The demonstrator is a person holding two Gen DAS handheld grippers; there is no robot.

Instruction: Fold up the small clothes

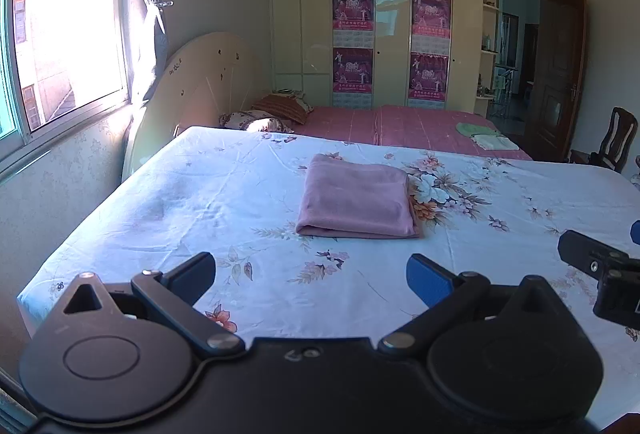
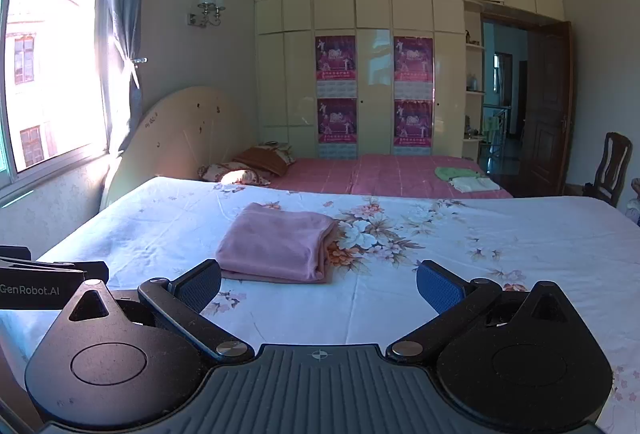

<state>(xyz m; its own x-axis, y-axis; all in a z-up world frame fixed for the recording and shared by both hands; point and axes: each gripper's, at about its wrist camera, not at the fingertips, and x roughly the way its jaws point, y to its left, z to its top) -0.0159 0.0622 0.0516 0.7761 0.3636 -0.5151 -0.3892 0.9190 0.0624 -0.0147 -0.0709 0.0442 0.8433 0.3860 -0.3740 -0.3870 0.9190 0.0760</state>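
The soft pink folded cloth [image 1: 356, 196] lies flat on the flowery white bedsheet [image 1: 180, 194], in the middle of the frame. It looks all folded, so little seems left. The left gripper [image 1: 311, 276] and right gripper [image 2: 319, 284] are wide apart, holding nothing. Only the right view shows "GenRobot.AI" at the left edge.

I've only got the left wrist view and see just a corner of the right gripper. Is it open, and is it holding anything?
Observer: The right gripper is open and holds nothing.
Operator: Where does the pink cloth sit from that side?
Observer: The folded pink cloth lies on the floral sheet just ahead, left of that gripper's centre line.
Operator: Any loose edges?
Observer: Its right edge shows stacked layers, roughly aligned.
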